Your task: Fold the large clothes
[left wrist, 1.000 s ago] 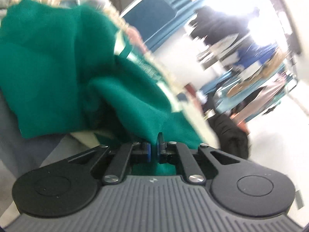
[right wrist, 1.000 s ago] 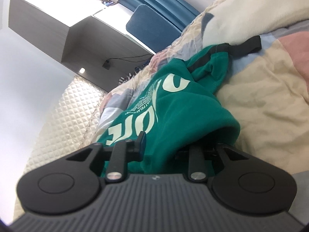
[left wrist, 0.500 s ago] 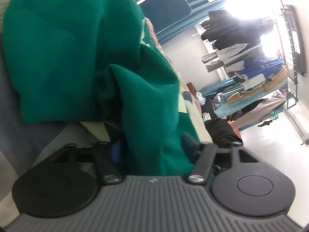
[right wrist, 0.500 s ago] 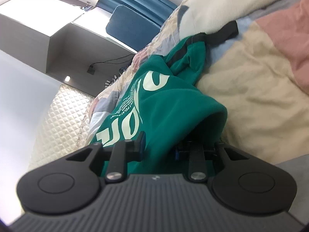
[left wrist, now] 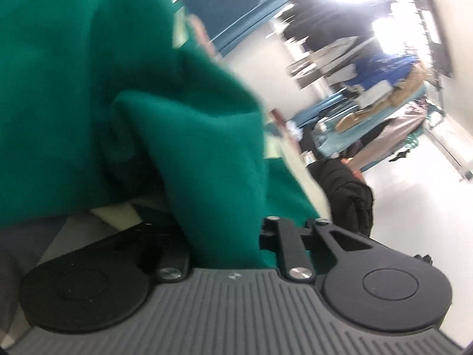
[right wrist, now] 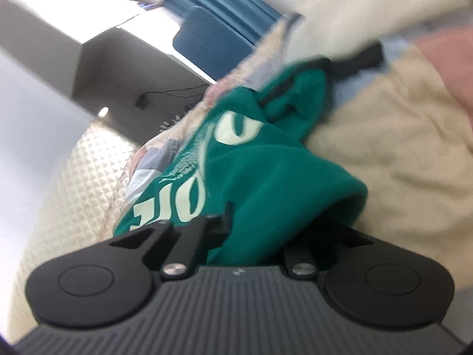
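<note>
A green sweatshirt point(right wrist: 266, 171) with cream lettering lies crumpled on a patchwork bedspread point(right wrist: 390, 148). In the right wrist view a thick fold of it runs between the fingers of my right gripper point(right wrist: 257, 230), which is shut on it; the right finger is hidden under the cloth. In the blurred left wrist view the green sweatshirt point(left wrist: 88, 88) fills the left half. My left gripper point(left wrist: 224, 233) is closing its jaws on a fold of it, and the pads press the cloth. Its left finger is mostly covered.
A cream fleece blanket point(right wrist: 369, 9) lies on the bed beyond the sweatshirt. A quilted headboard point(right wrist: 74, 183), a desk and a blue chair point(right wrist: 207, 38) stand behind. A crowded clothes rack point(left wrist: 369, 103) and a black bag point(left wrist: 348, 195) stand beside the bed.
The left gripper opened wide around a green fold, then closed on it while moving closer to the garment. The right gripper's jaws tightened on their fold.
</note>
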The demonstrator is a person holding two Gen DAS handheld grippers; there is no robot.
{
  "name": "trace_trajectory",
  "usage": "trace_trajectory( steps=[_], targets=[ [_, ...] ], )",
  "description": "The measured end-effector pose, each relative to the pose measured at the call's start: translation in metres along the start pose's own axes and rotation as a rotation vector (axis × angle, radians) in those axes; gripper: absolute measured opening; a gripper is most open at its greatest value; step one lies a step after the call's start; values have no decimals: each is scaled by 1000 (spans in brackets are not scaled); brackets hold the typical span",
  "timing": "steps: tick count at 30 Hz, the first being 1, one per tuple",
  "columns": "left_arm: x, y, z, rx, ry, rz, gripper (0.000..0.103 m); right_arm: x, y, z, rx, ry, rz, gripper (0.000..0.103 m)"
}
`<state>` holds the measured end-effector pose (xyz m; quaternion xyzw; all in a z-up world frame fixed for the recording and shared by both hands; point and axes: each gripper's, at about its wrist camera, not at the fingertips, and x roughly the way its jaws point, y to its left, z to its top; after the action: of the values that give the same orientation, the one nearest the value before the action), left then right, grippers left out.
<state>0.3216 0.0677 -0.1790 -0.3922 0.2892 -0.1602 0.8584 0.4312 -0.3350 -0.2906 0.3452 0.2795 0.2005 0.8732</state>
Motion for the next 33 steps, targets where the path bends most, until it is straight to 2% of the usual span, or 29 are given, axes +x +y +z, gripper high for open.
trace_trajectory(
  steps=[4,7,12,13,16,20,26,33],
  targets=[
    [-33,-19,-4,56,-92,-64,12,-30,23,0,-98,-95,97,8],
    [-52,-42,-1,134,-118,-51,11,-58,43,-4,-186,-172,158,8],
    [-97,-72,4,175,-196,-80,11,-96,69,-11,-235,-240,210,8],
    [-119,-74,3,188,-209,-86,11,-104,76,-9,-242,-252,226,8],
    [-143,-105,20,223,-255,-81,11,-127,107,-2,-312,-289,247,8],
    [-178,-163,54,269,-322,-50,11,-153,159,23,-376,-334,270,8],
    [-249,-245,105,324,-425,-89,11,-201,236,74,-458,-407,312,8],
    [-337,-376,159,471,-546,-120,12,-266,331,134,-556,-536,373,8]
  ],
)
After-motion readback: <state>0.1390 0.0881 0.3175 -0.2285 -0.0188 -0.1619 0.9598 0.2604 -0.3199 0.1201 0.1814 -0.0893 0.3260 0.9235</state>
